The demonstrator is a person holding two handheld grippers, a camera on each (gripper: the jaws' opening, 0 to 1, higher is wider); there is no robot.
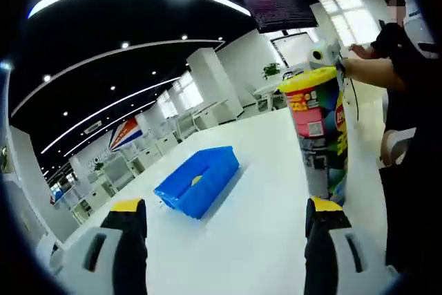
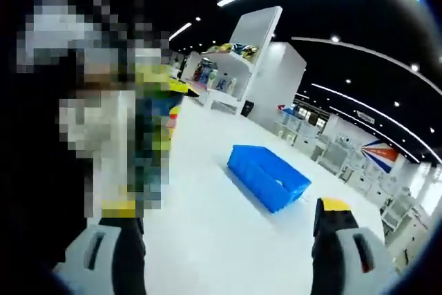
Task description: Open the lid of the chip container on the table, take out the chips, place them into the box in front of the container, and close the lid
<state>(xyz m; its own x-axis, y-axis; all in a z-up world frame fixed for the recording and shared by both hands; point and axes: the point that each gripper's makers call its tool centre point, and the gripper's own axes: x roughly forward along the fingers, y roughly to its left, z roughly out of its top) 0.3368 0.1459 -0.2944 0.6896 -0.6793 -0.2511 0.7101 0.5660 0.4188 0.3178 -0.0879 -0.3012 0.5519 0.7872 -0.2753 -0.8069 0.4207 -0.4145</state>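
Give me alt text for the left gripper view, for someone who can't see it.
A tall chip container with a yellow lid stands upright on a white table, with a blue box to its left. The left tool sits open and empty at the bottom, and a person's hand is near the lid.

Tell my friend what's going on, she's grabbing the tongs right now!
Left tongs: open, holding nothing, above the white table.
Right tongs: open, holding nothing.
Chip container: upright on the table, yellow lid on.
Blue box: on the table beside the container, something small and yellow inside, too small to tell what.
Done: nothing that shows yet.
Left: open the lid, move the chips into the box, close the lid.
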